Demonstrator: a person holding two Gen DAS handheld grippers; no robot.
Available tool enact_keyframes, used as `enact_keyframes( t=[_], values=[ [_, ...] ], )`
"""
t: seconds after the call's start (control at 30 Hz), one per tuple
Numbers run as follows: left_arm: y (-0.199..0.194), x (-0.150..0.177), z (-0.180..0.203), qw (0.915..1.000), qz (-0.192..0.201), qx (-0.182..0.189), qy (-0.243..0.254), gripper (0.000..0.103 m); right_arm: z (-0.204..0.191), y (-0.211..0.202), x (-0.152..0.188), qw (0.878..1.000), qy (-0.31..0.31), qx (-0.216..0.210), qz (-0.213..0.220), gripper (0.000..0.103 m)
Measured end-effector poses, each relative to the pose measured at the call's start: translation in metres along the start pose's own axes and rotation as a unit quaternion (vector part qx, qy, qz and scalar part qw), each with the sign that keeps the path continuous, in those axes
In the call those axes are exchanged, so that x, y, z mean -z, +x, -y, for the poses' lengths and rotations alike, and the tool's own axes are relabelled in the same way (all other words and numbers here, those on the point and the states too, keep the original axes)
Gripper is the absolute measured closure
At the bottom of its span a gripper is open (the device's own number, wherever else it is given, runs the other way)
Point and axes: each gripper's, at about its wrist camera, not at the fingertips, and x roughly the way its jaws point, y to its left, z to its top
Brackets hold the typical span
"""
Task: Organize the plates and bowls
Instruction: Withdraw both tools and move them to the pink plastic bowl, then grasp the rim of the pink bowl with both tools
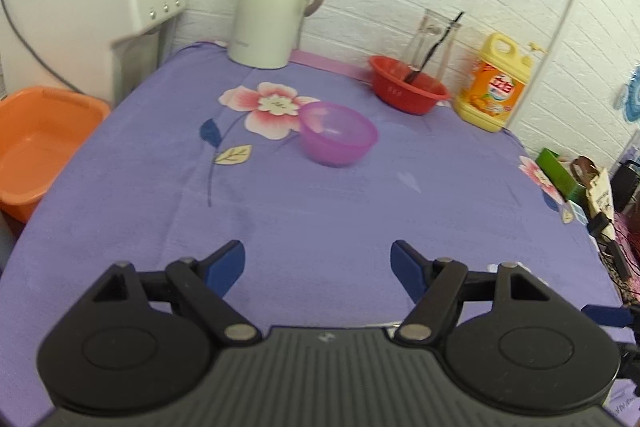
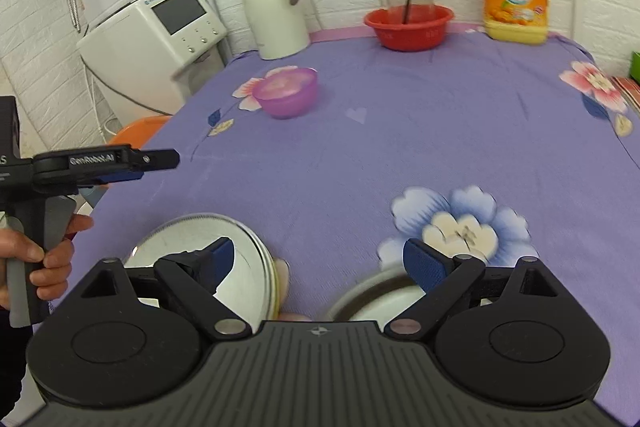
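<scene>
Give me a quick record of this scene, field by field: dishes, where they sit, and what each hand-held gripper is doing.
surface: purple floral tablecloth
purple bowl: upright, mid-table, apart from both grippers
red bowl: far edge, dark utensil inside
plate stack: near edge, under right gripper's left finger
second dish: near edge, blurred
left hand-held gripper: open, holding nothing
right hand-held gripper: open, above the near dishes
background: thermos jug, detergent bottle

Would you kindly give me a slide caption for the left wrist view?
Open left tool hovers above the purple cloth, facing a purple bowl and red basin.
</scene>
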Motion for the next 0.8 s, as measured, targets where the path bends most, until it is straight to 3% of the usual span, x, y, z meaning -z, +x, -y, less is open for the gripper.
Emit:
enact_keyframes(
  t=[0.27,0.53,0.8],
  values=[
    [0.042,-0.039,-0.021,0.9997,-0.011,-0.020,-0.009,0.029,-0.022,0.057,-0.071,0.997,-0.071,-0.002,-0.002,0.000],
    [0.121,-0.101,-0.025,0.9984,-0.021,0.000,-0.053,0.029,-0.004,0.156,-0.143,0.999,-0.035,-0.002,-0.038,0.000],
    [0.202,-0.124,-0.029,0.9960,-0.057,-0.012,-0.068,0.029,0.008,0.240,-0.162,0.996,-0.033,0.026,-0.083,0.000]
  ],
)
